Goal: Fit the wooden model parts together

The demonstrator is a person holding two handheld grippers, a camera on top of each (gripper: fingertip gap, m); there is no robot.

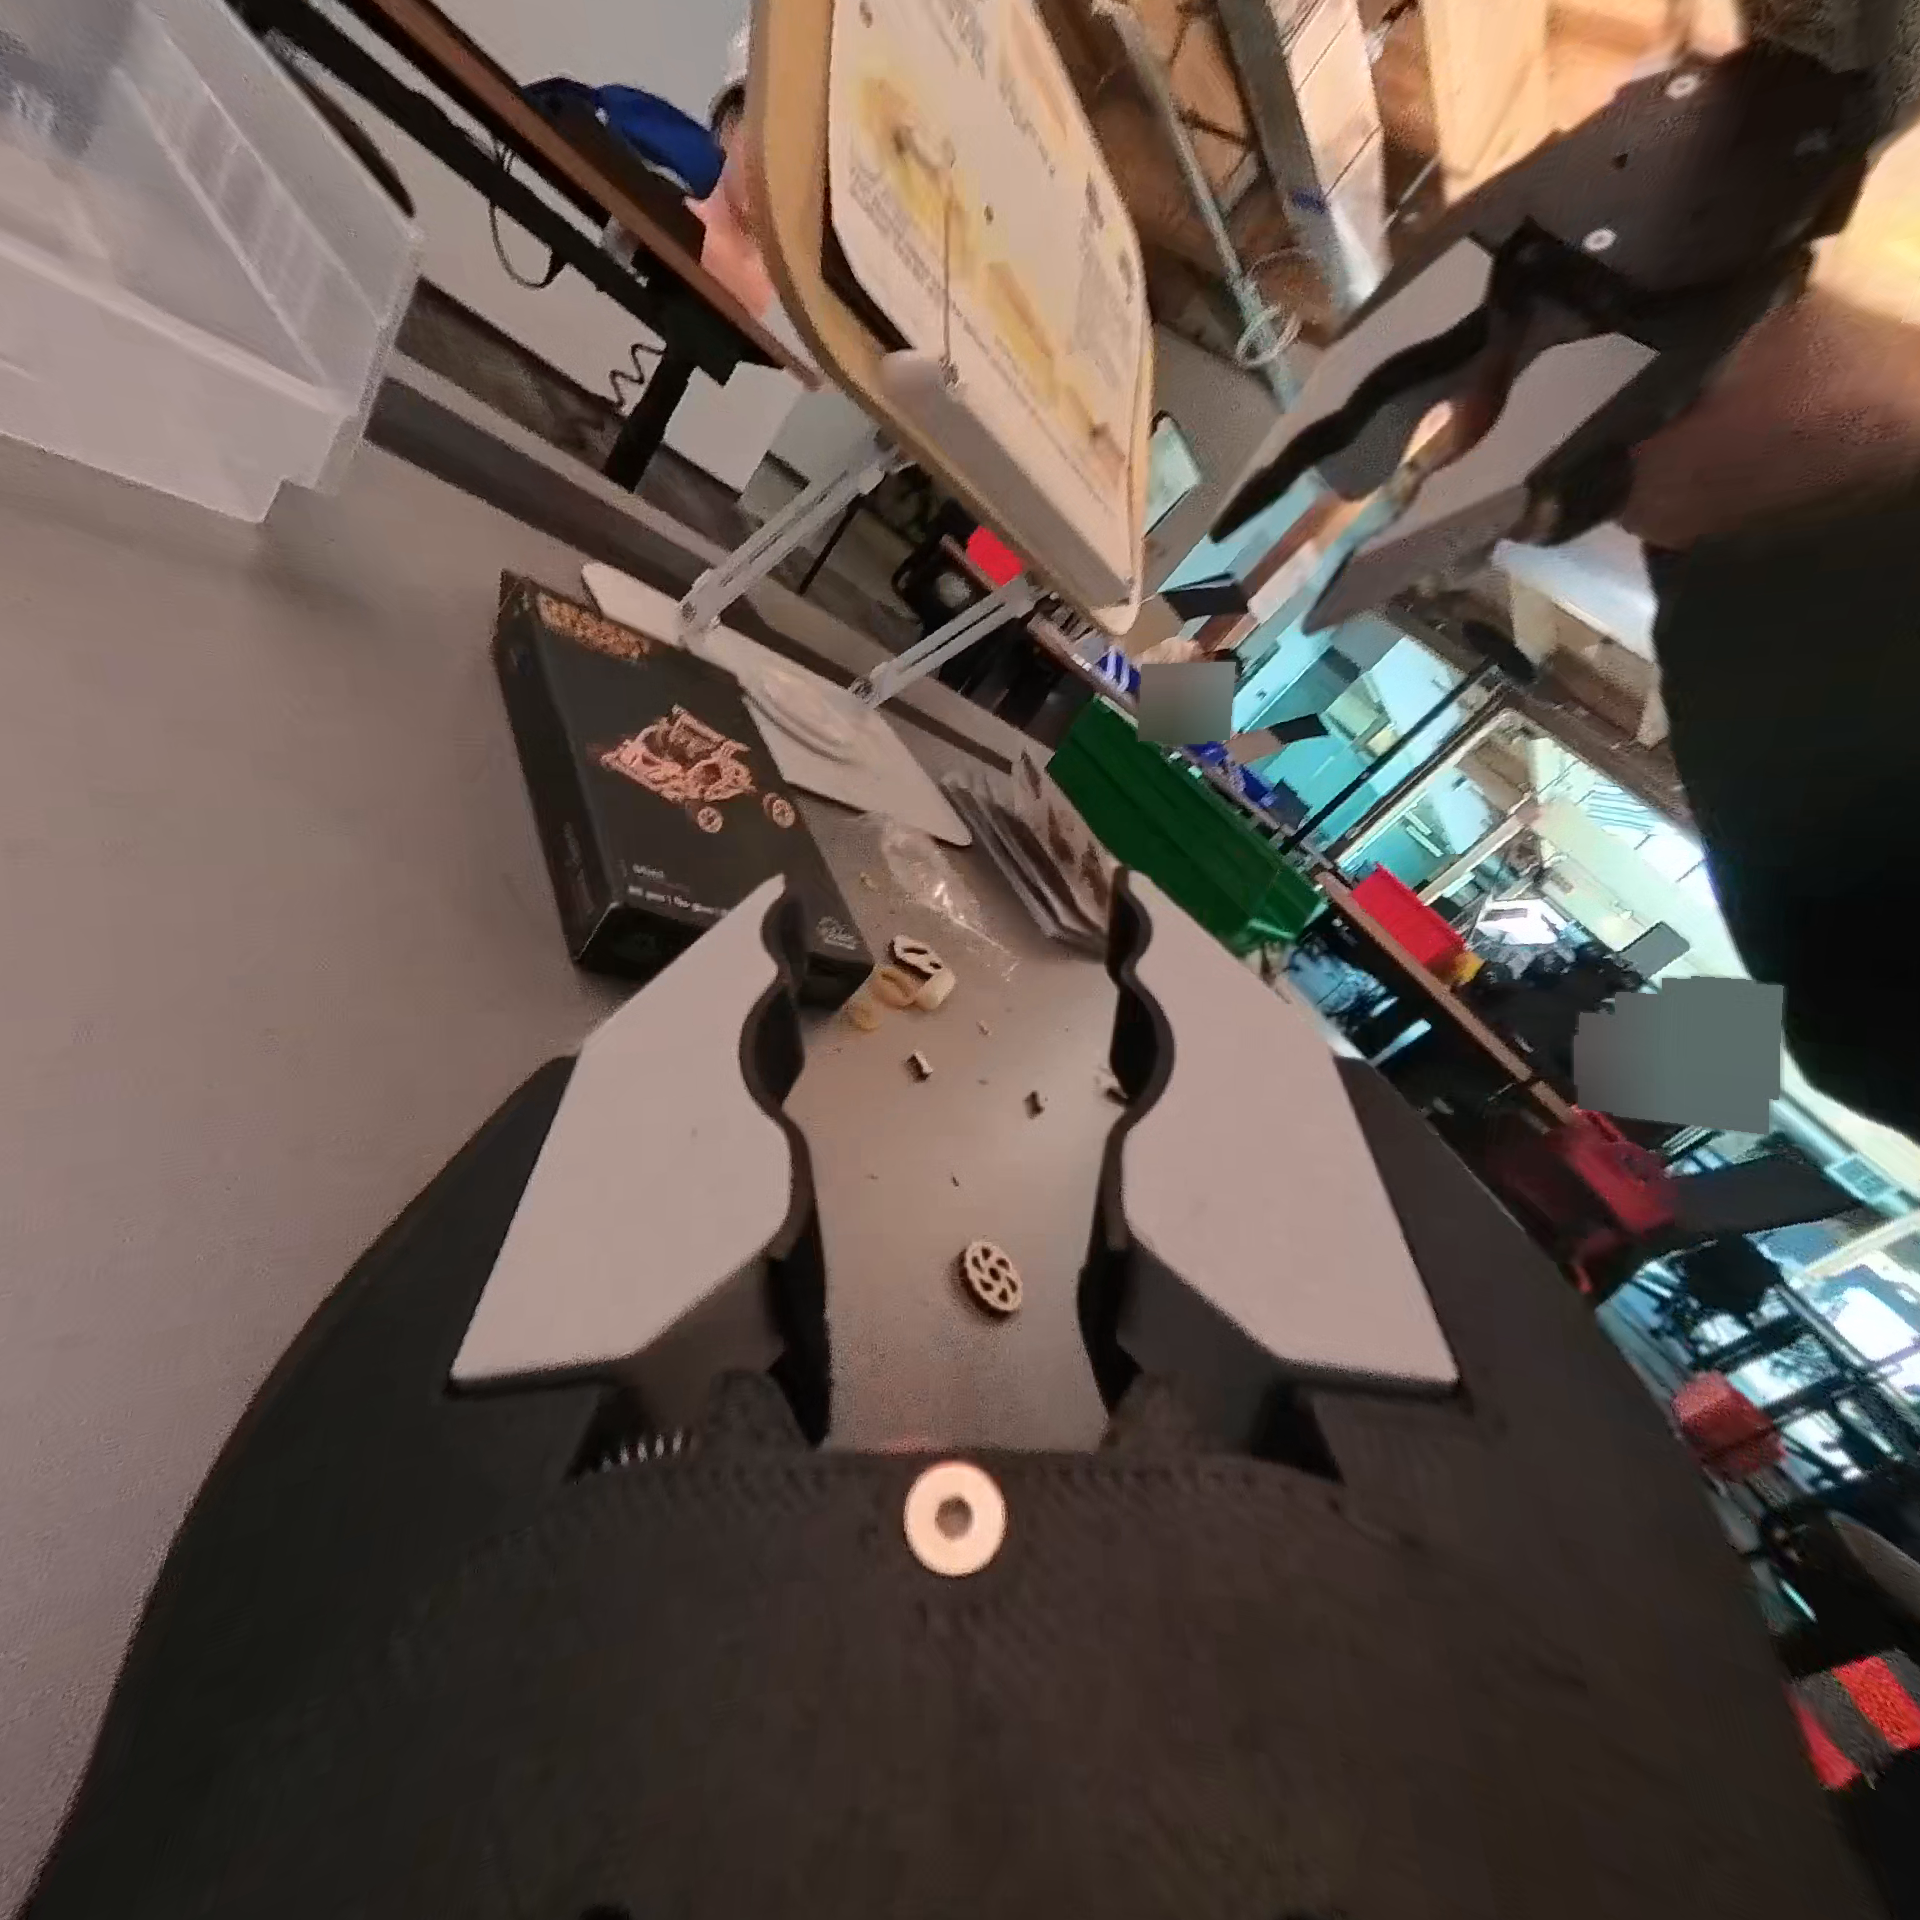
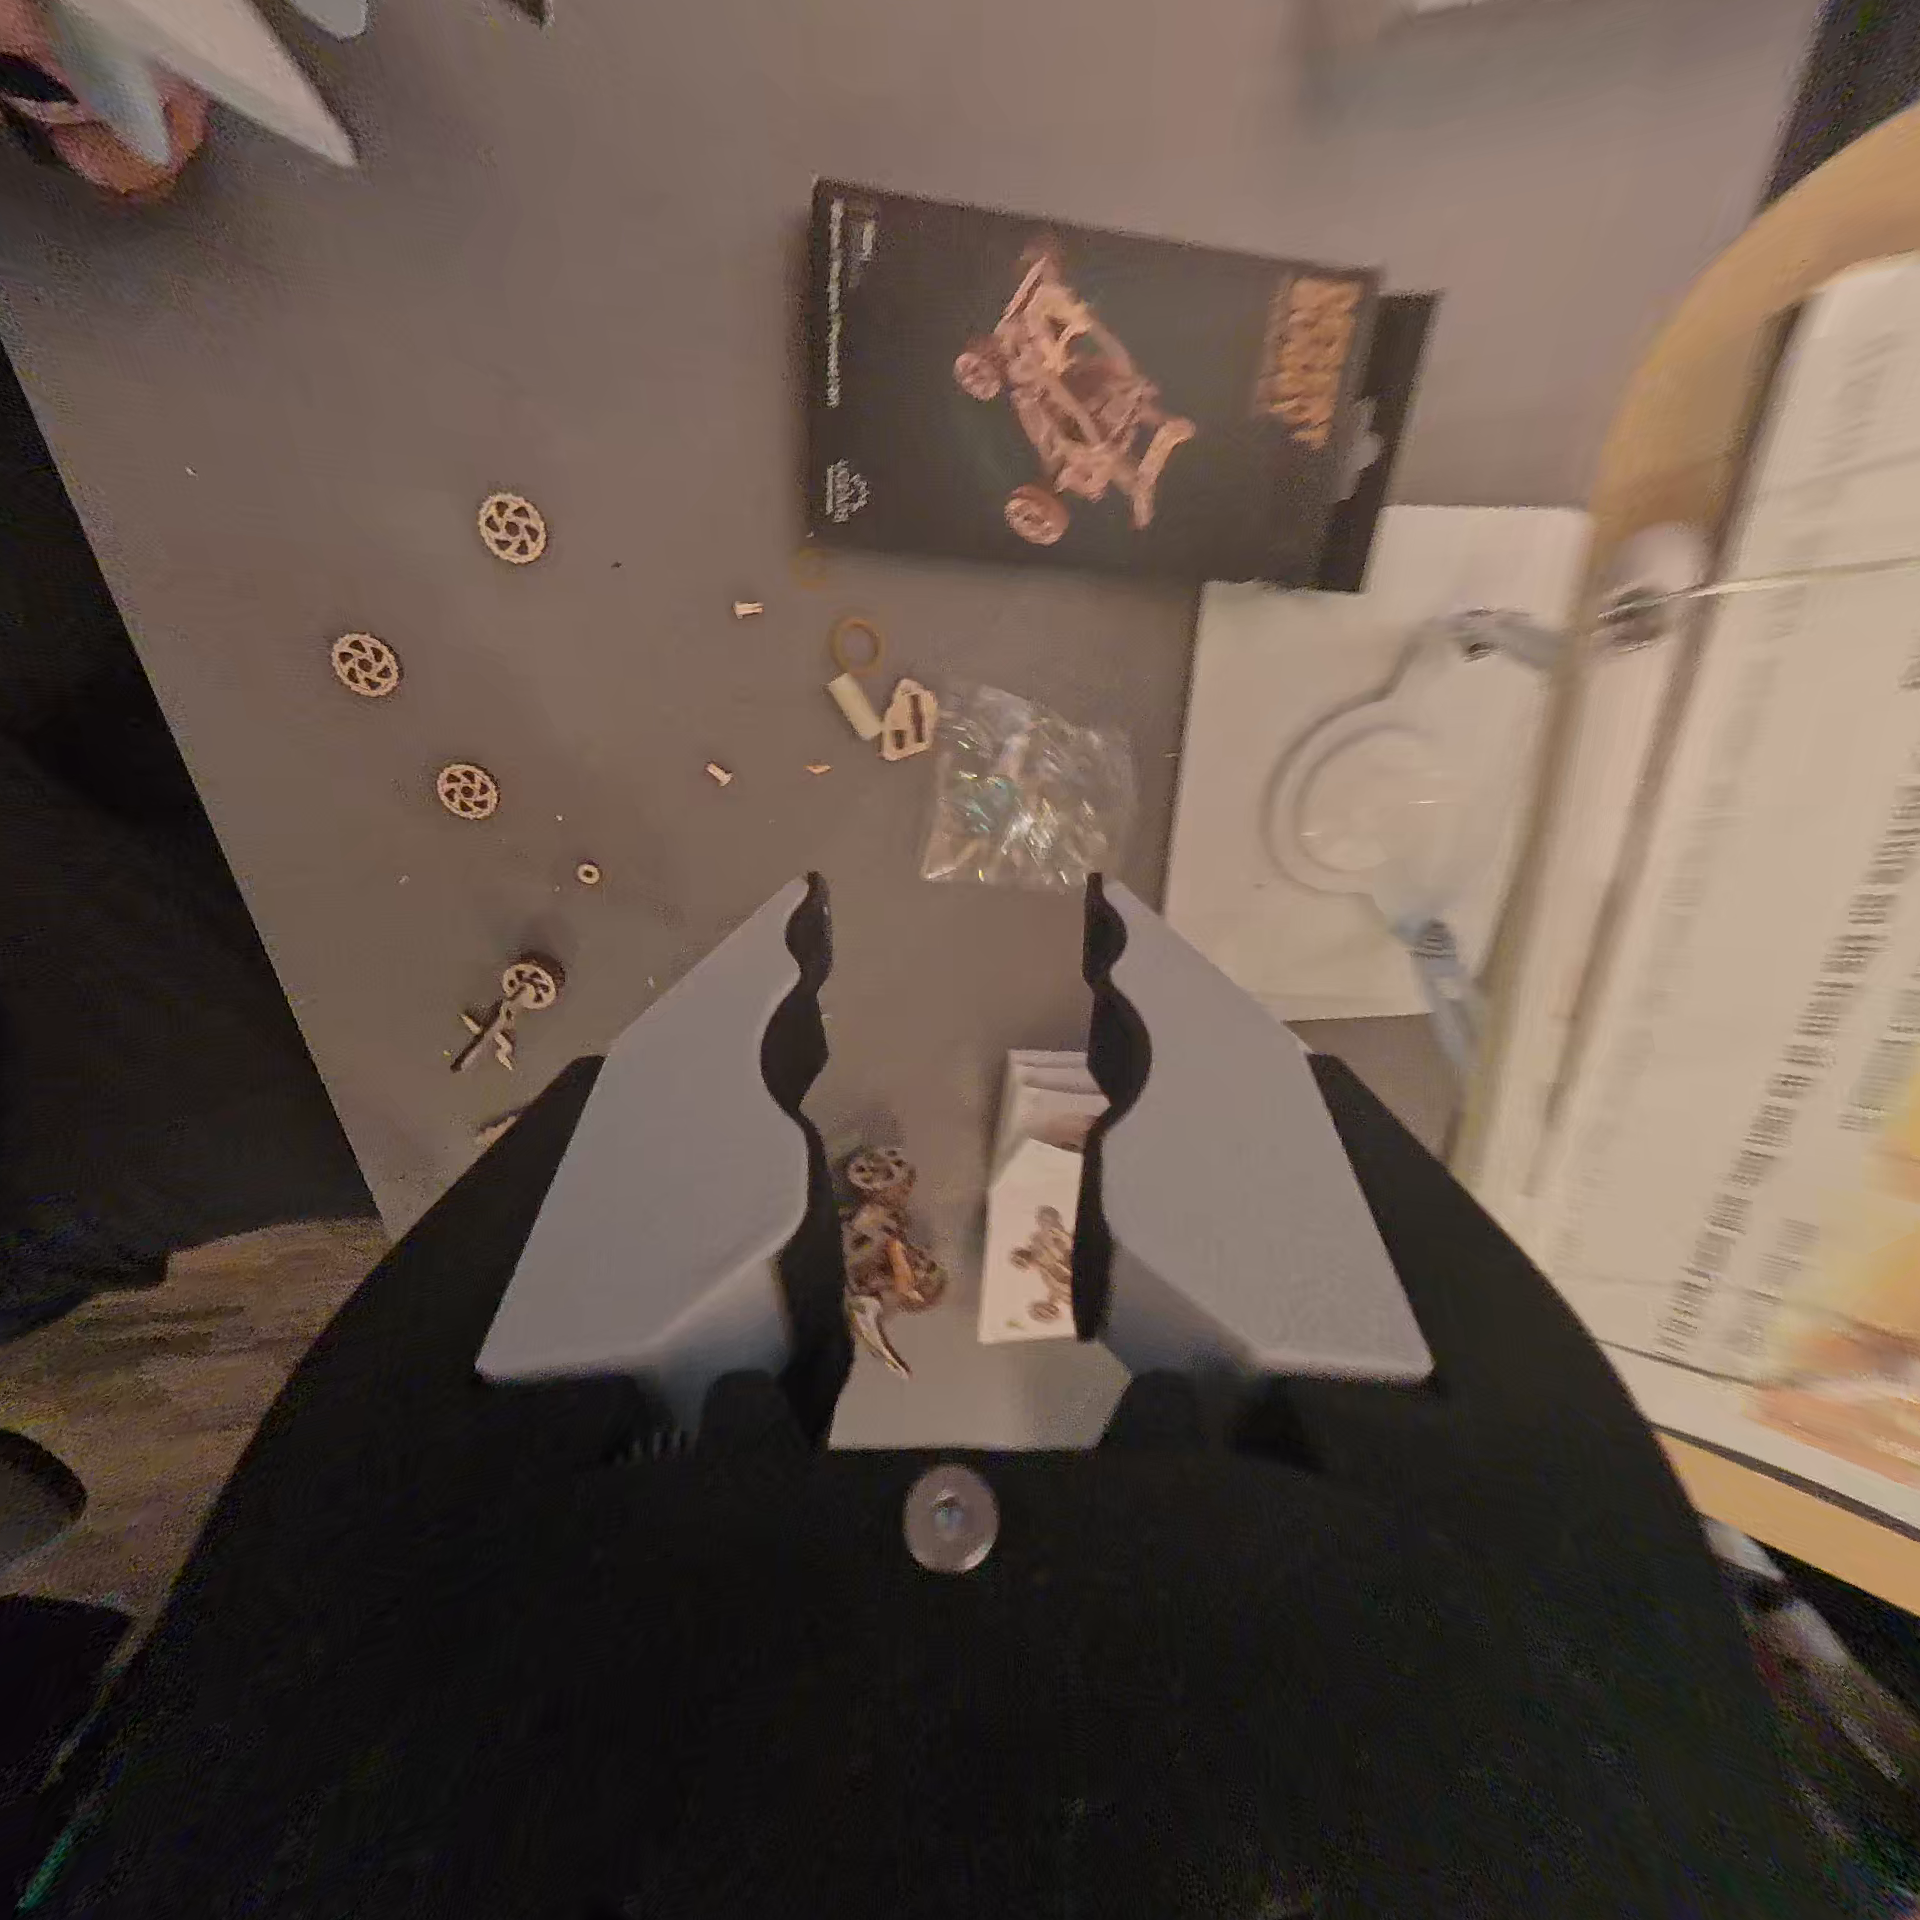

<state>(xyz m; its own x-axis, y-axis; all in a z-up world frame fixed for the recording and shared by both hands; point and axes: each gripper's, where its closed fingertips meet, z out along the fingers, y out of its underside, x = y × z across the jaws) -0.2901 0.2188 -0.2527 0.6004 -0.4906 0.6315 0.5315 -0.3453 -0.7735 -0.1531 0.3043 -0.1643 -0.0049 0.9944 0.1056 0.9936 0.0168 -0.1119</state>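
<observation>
While left view shows one wooden wheel point(image 1: 990, 1277), right view three wheels point(image 2: 468, 791), both grippers empty

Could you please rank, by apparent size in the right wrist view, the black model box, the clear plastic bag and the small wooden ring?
1. Black rectangular model box
2. Clear crinkled plastic bag
3. Small round wooden ring
All lie on the grey table; the differences are plain.
</observation>
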